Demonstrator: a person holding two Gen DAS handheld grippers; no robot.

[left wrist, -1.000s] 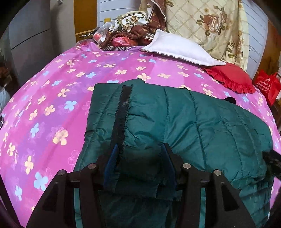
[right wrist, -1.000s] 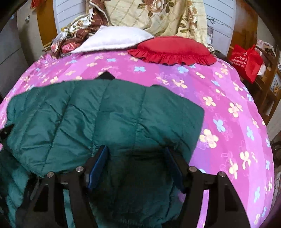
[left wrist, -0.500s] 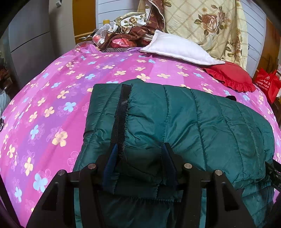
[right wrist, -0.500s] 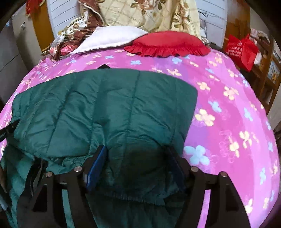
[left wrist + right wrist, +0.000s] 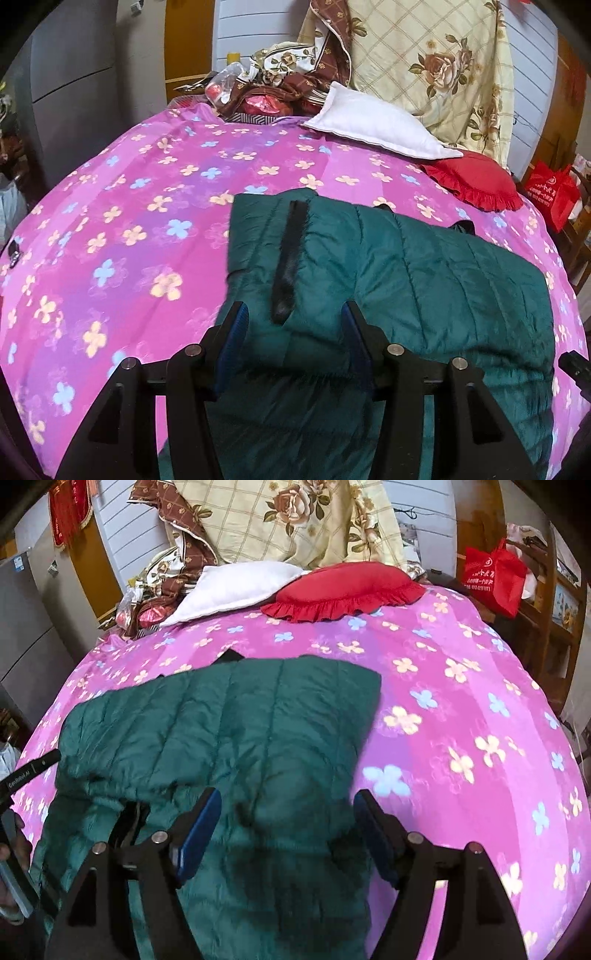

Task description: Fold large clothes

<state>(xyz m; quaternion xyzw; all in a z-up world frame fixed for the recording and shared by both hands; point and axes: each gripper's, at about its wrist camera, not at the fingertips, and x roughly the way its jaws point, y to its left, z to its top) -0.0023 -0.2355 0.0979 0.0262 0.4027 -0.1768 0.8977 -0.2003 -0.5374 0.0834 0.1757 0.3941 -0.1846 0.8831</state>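
Observation:
A dark green quilted jacket (image 5: 424, 280) lies folded over on the pink flowered bedspread (image 5: 129, 229); a black zipper strip (image 5: 288, 258) runs along its left part. It also shows in the right wrist view (image 5: 229, 723). My left gripper (image 5: 293, 332) is open, its blue-padded fingers standing wide on either side of the jacket's near folded edge. My right gripper (image 5: 286, 819) is open above the jacket's near right part, holding nothing. The left gripper's black body (image 5: 26, 771) shows at the left edge of the right wrist view.
A white pillow (image 5: 376, 122) and a red frilled cushion (image 5: 476, 181) lie at the far end of the bed, with a flowered quilt (image 5: 436, 66) and heaped cloths (image 5: 280, 85) behind. A red bag (image 5: 495, 576) hangs at the right by wooden furniture.
Both grippers have opened wider and drawn back and up from the jacket. The jacket's folded top layer stays lying flat on the bed.

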